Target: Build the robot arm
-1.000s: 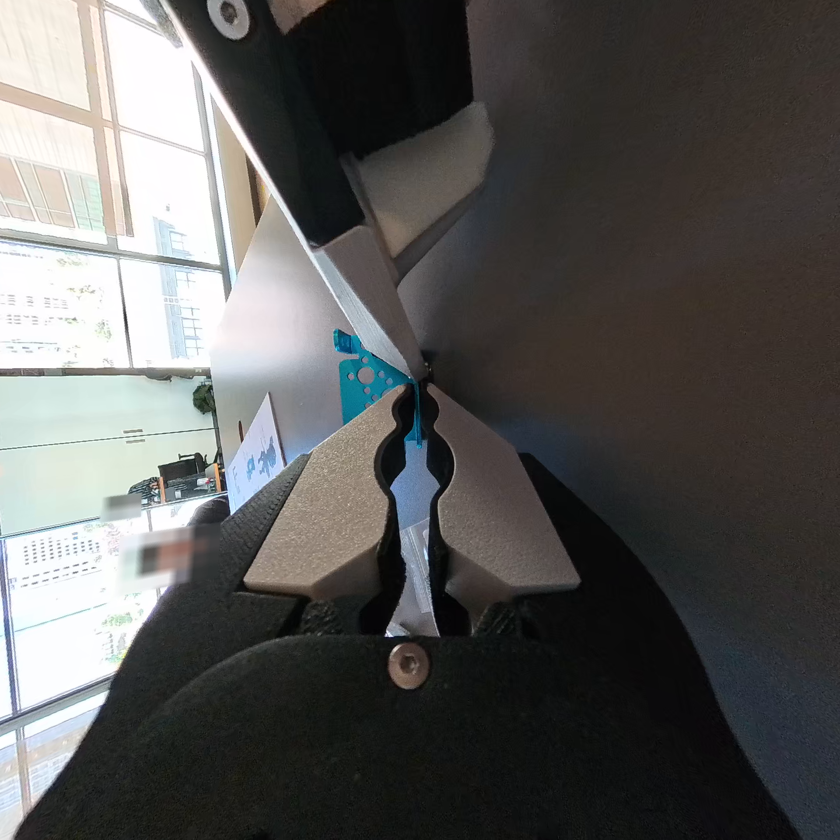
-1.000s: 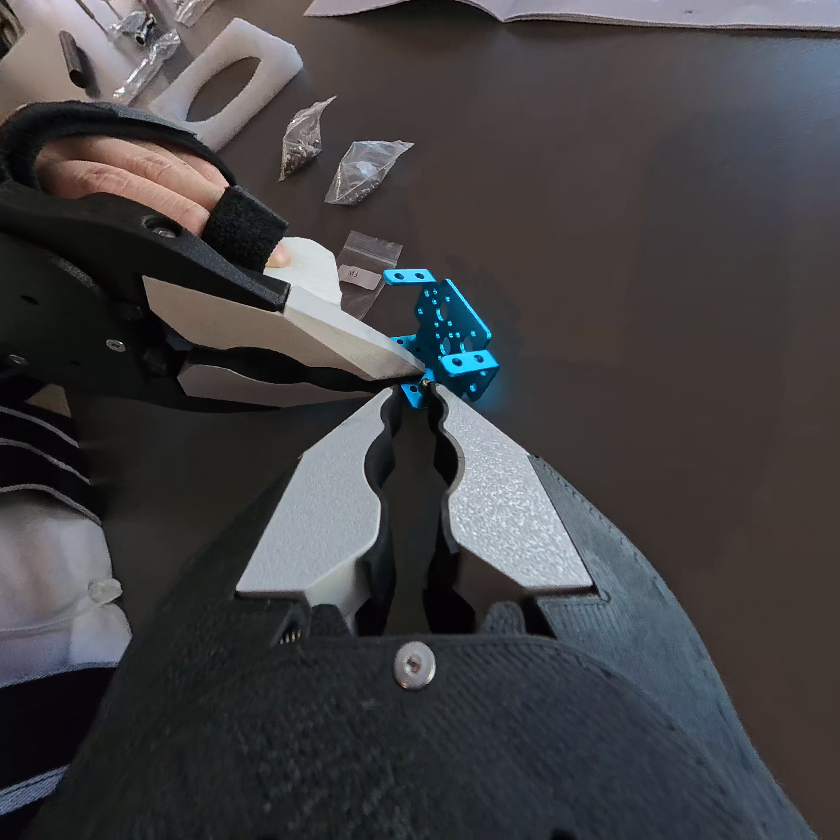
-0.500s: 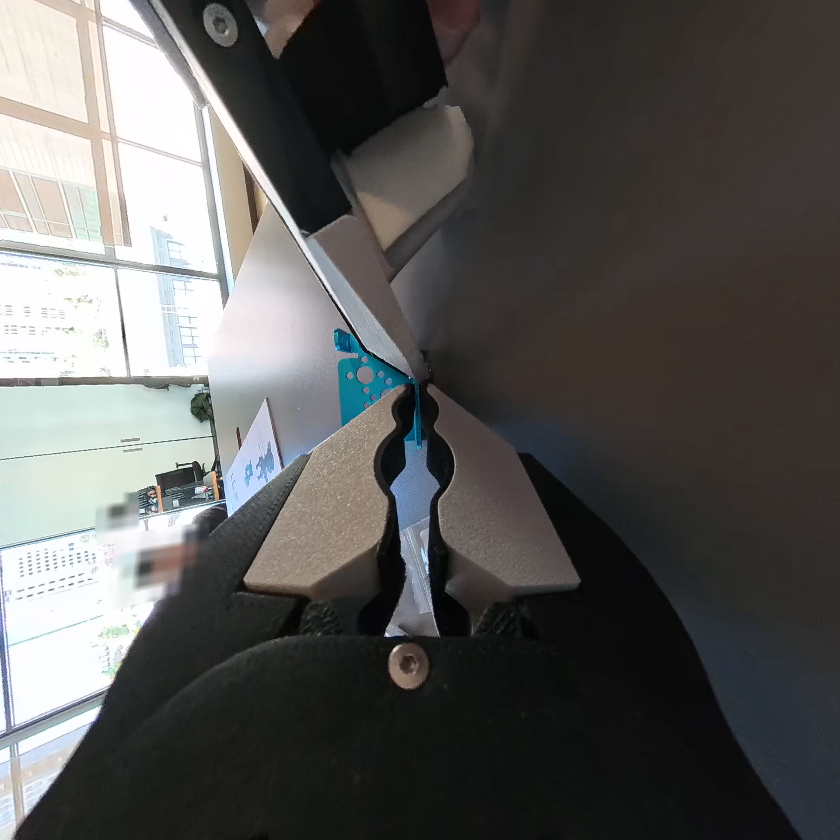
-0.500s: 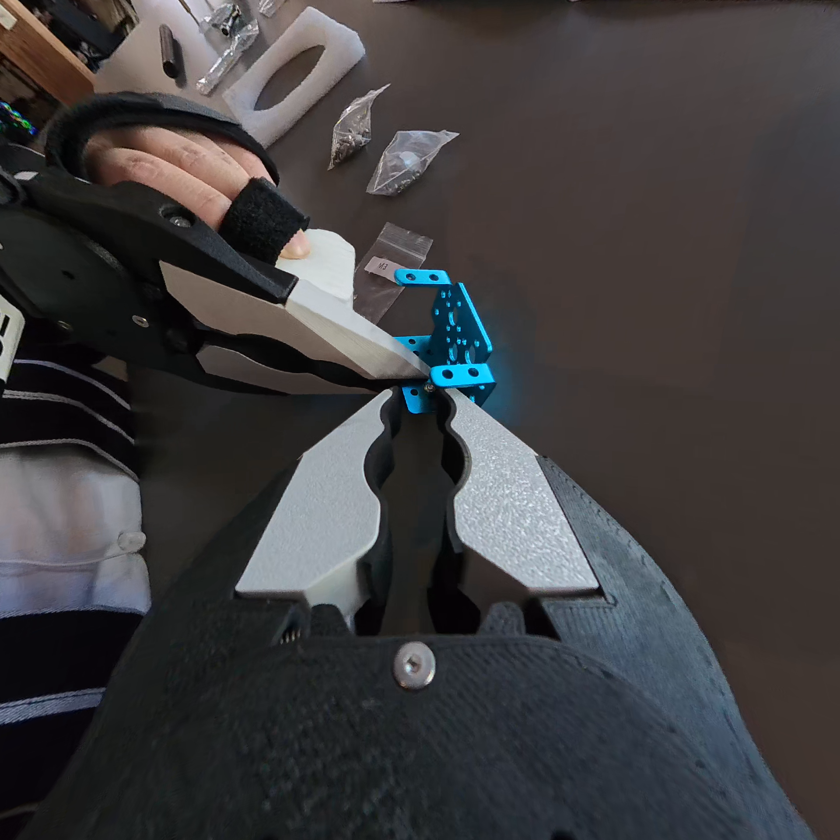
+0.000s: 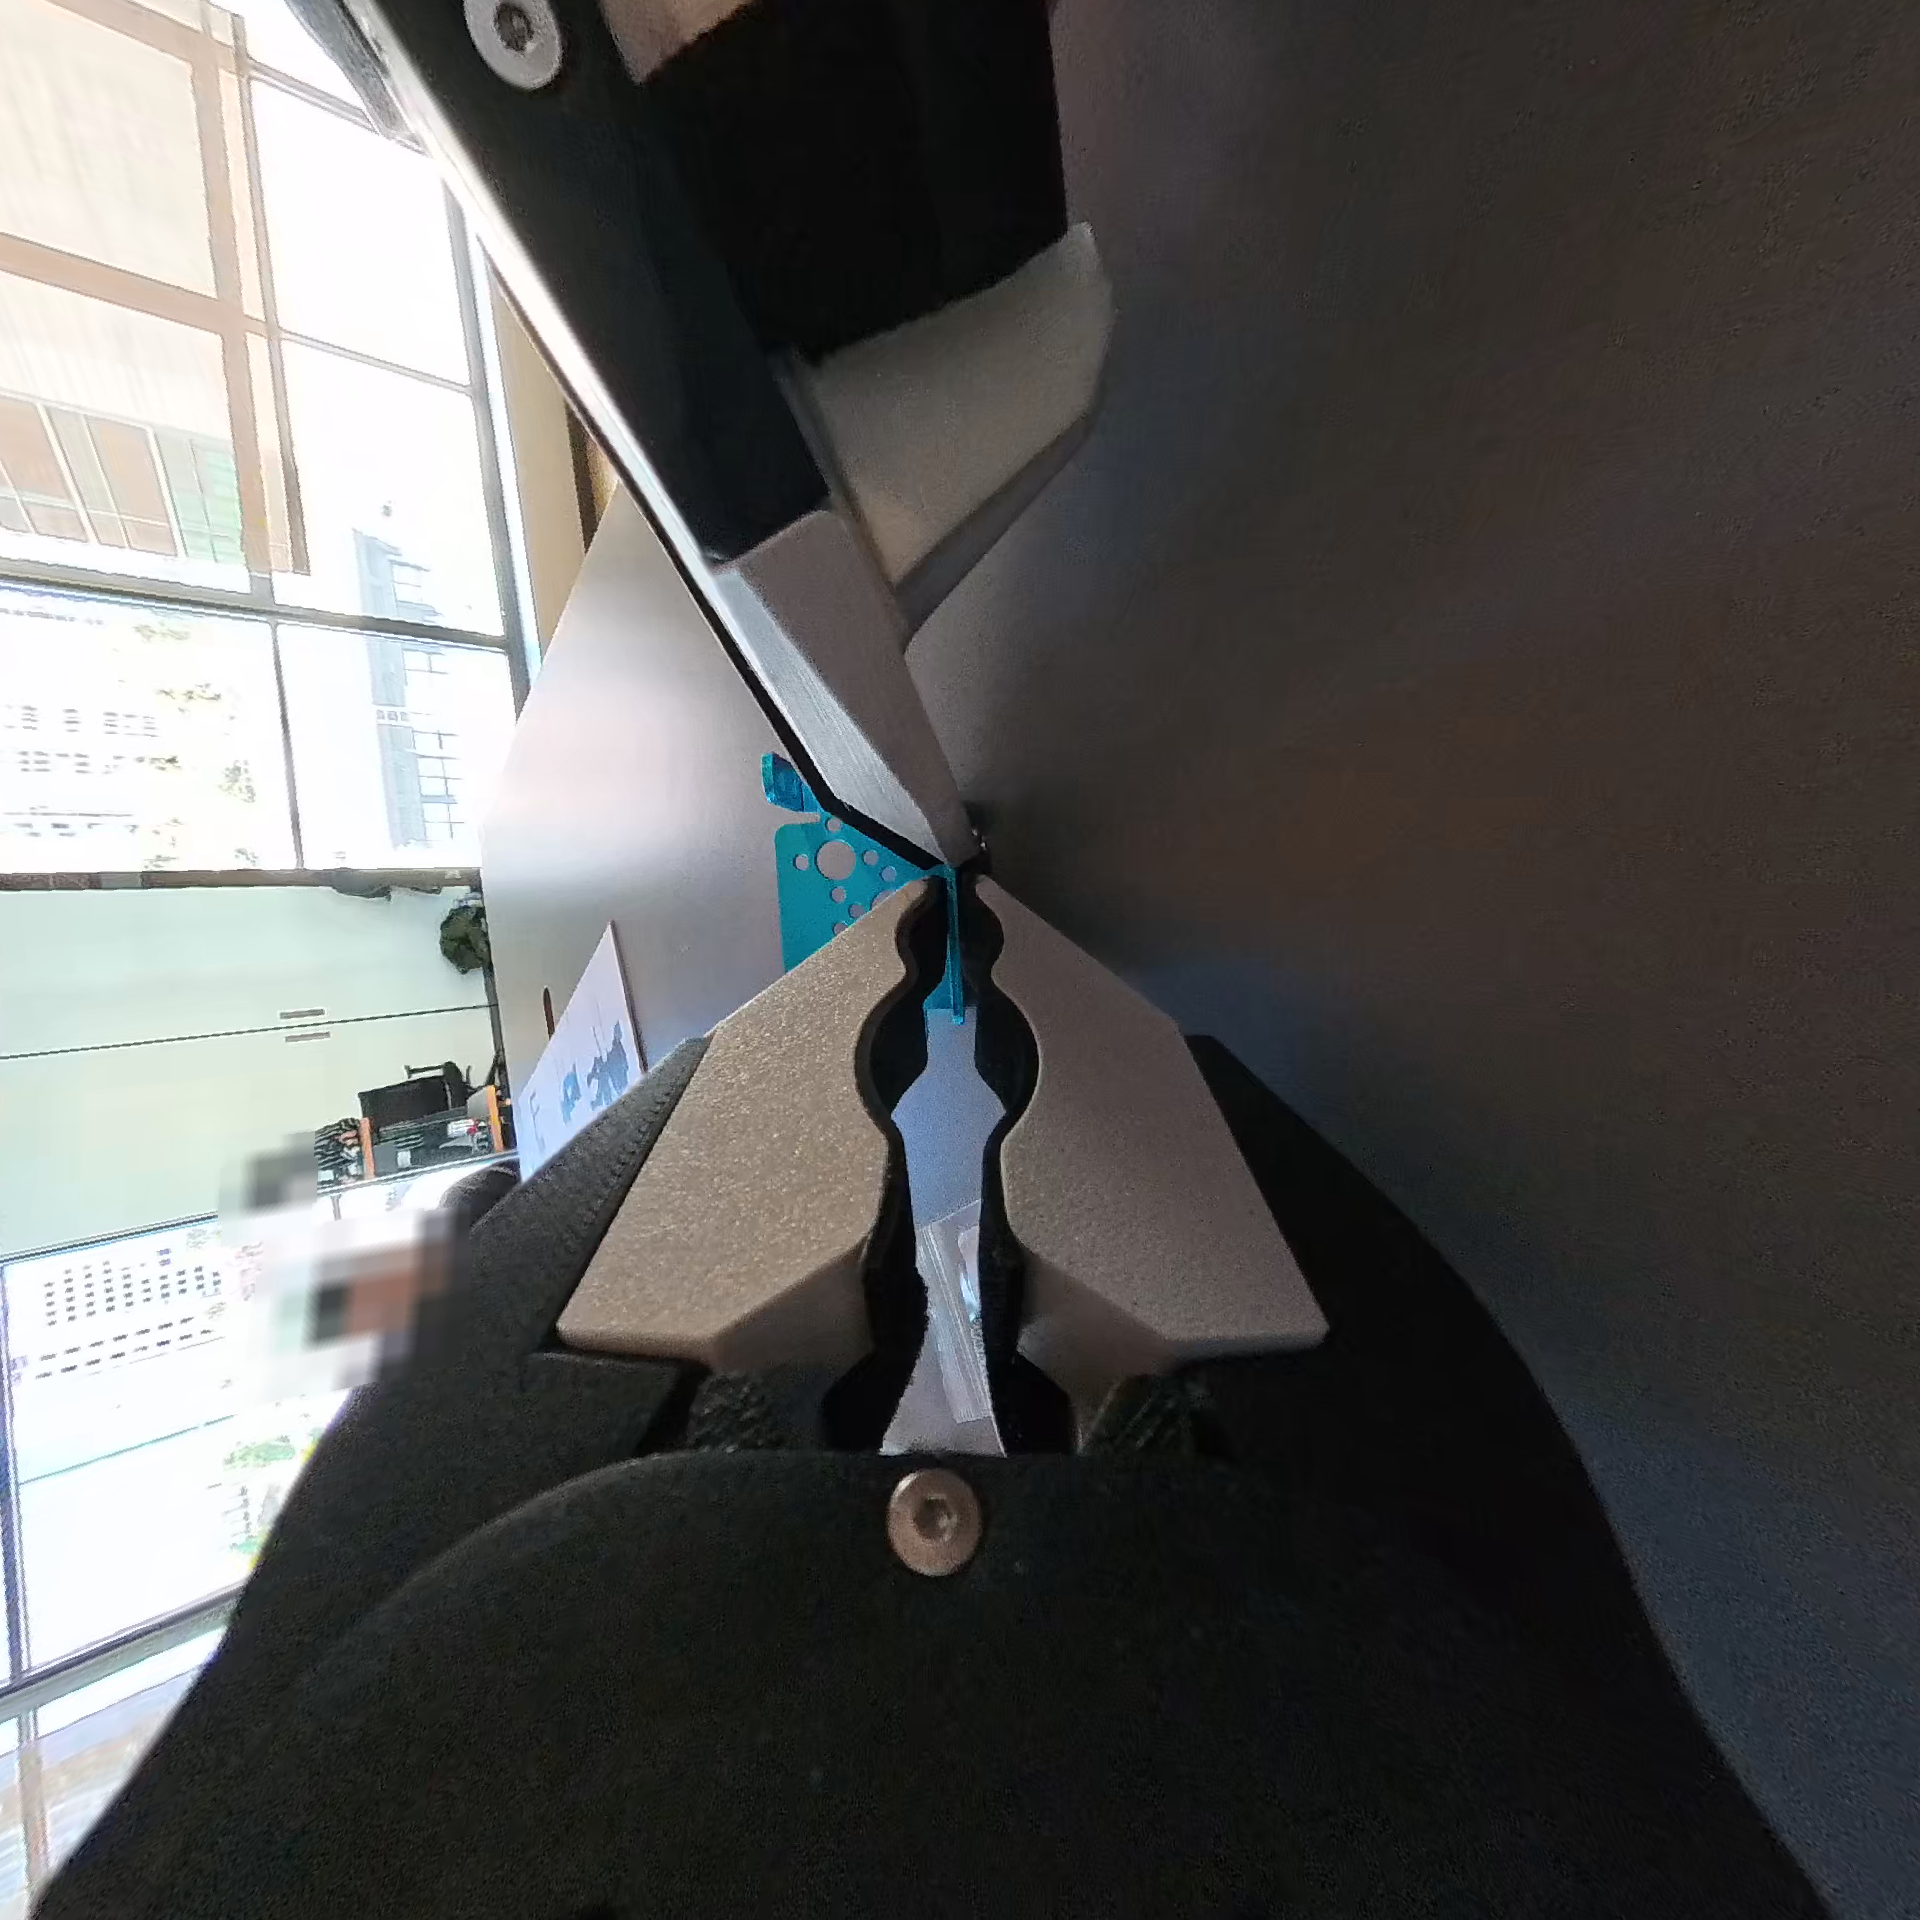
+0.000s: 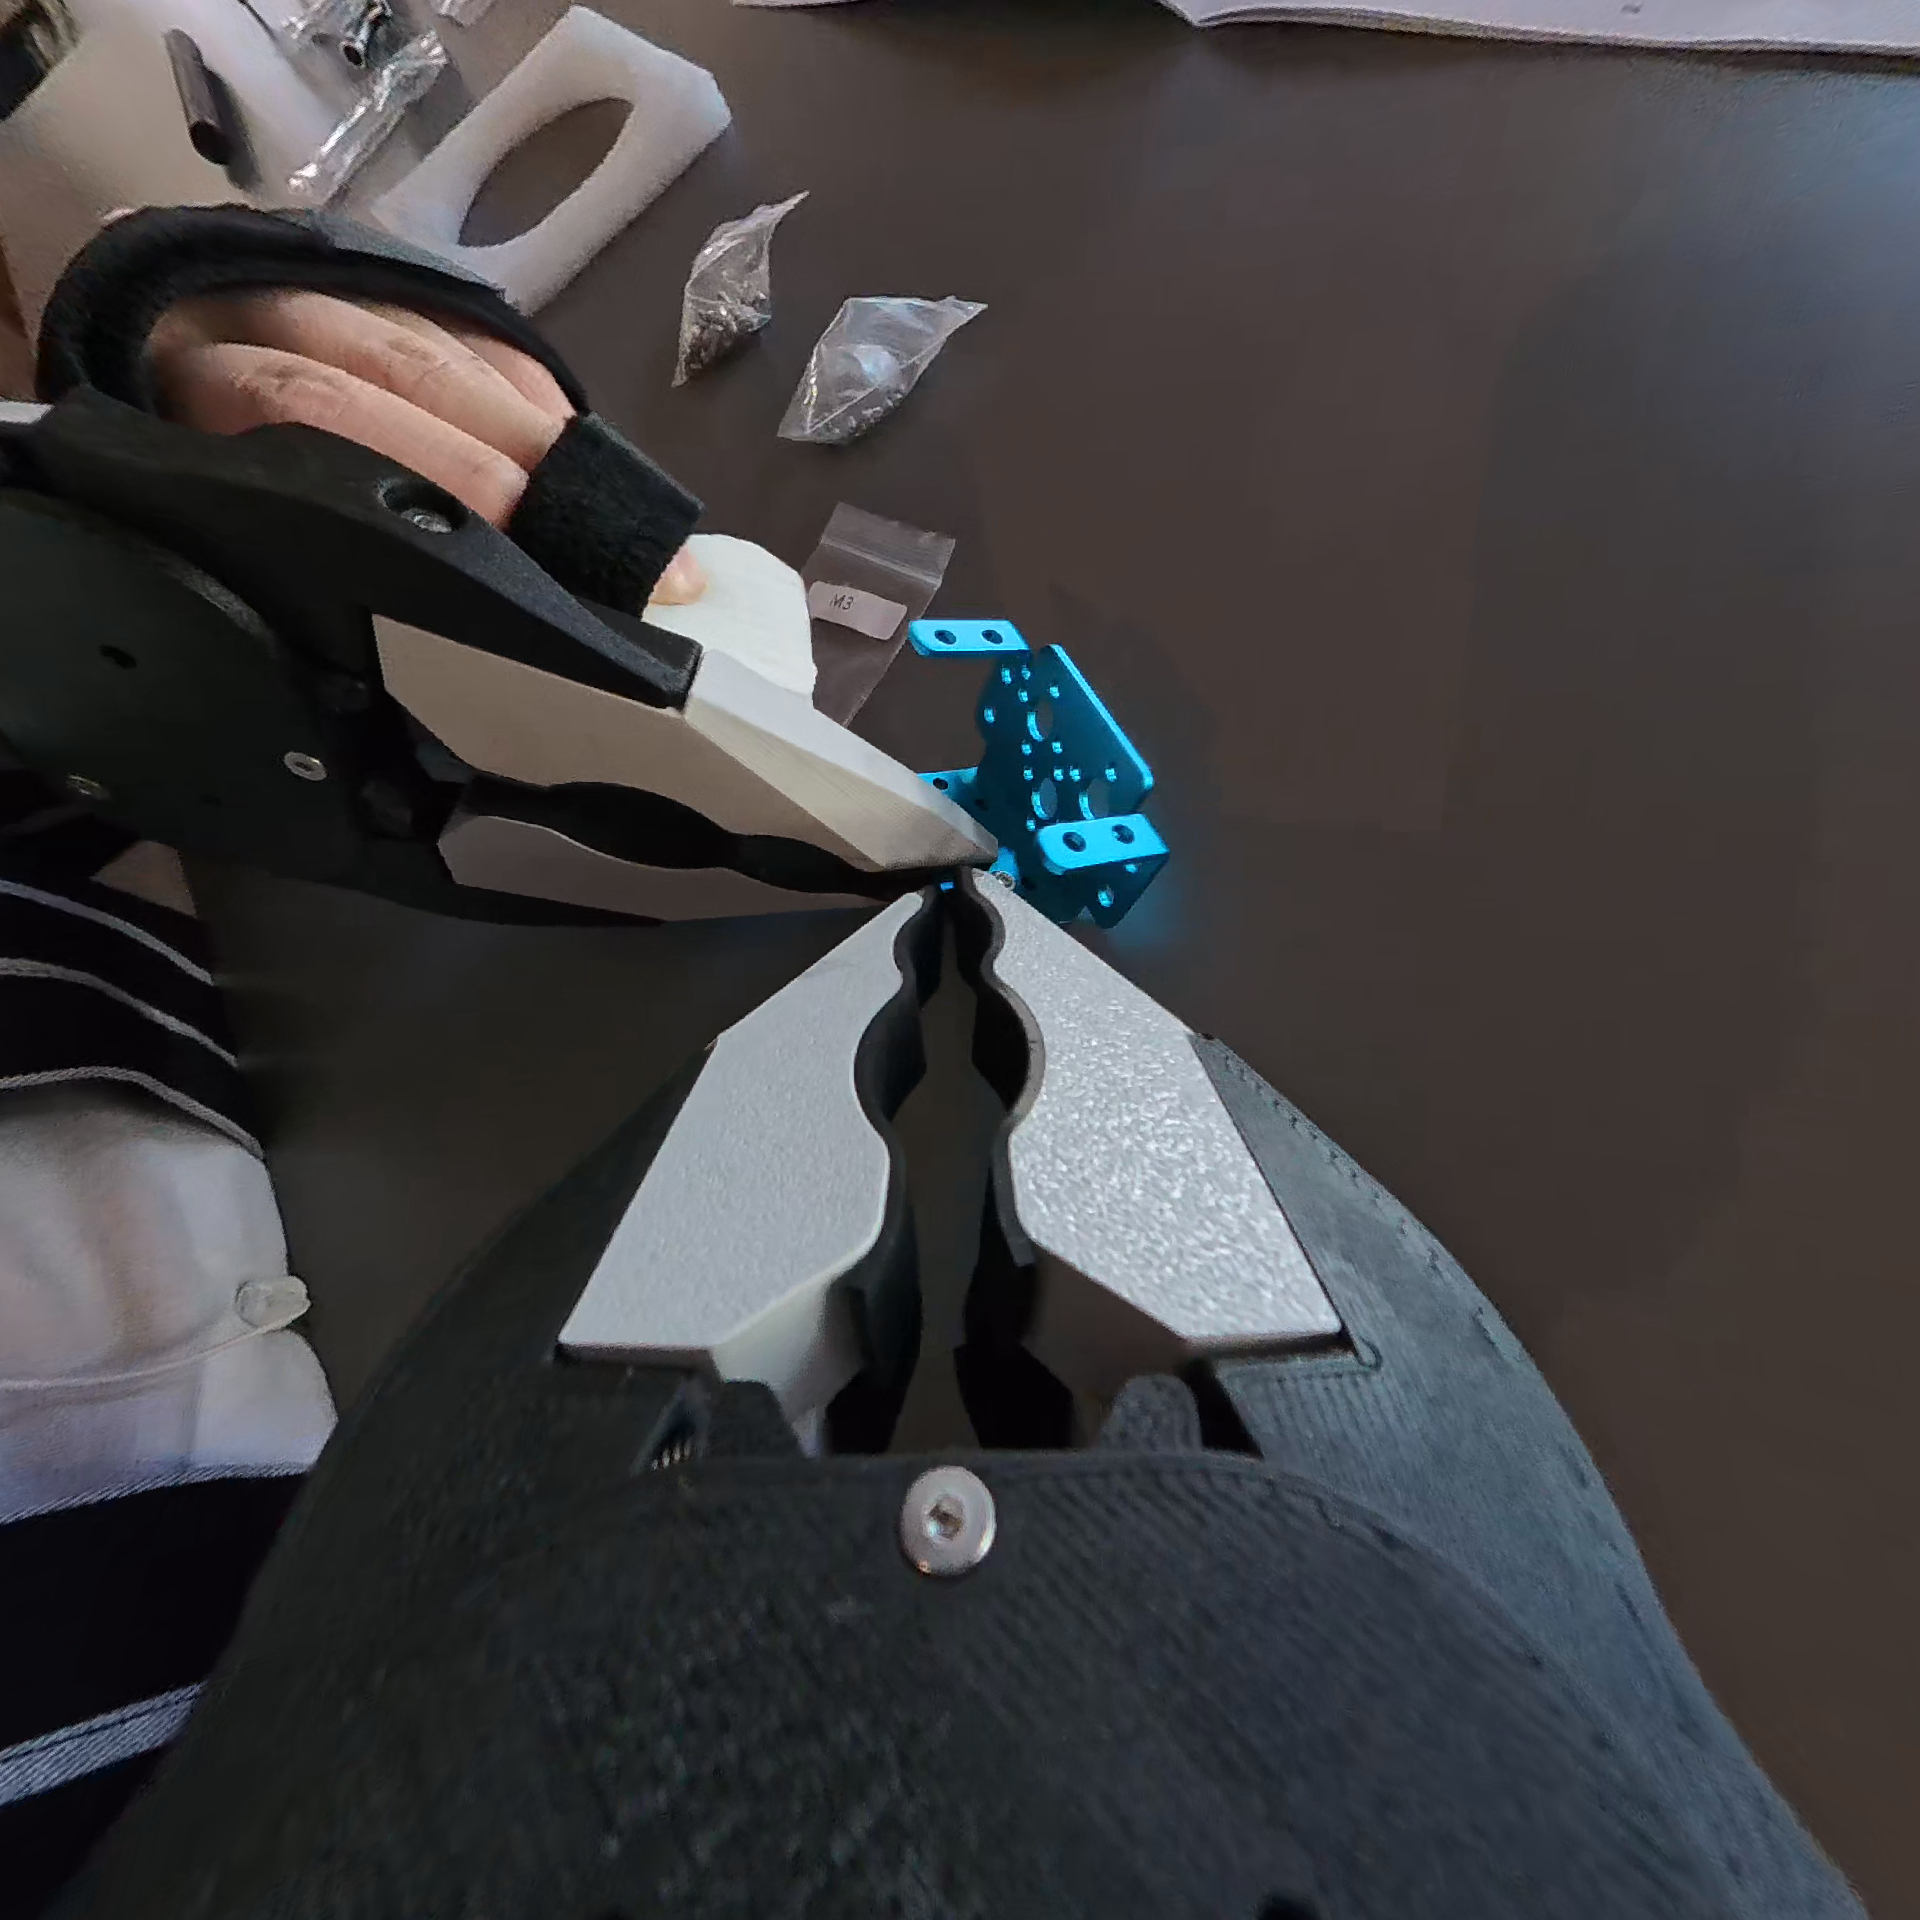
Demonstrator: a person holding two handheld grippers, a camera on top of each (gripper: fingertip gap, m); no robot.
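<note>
A small blue metal bracket [image 6: 1060, 769] with many holes is held a little above the dark table [image 6: 1507, 727]. My left gripper [image 5: 948, 888] is shut on one thin flange of the bracket [image 5: 831, 883], which shows edge-on between its tips. In the right wrist view the left gripper [image 6: 956, 847] comes in from the left, held by a person's hand. My right gripper [image 6: 951, 896] is shut on the bracket's near edge, tip to tip with the left one. A tiny screw head [image 6: 1003, 878] shows beside its tip. In the left wrist view the right gripper [image 5: 951, 831] comes down from above.
Two clear bags of small hardware [image 6: 727, 286] [image 6: 873, 358] and a flat labelled zip bag [image 6: 878, 582] lie behind the bracket. A white foam block with an oval cut-out [image 6: 561, 177] lies at the far left. Paper sheets [image 6: 1558, 21] lie along the far edge. Less than 4 cm separates the two grippers' tips.
Both grippers stay shut at the bracket. The right wrist view swung a little and came back, and the bracket's tilt shifted slightly.
</note>
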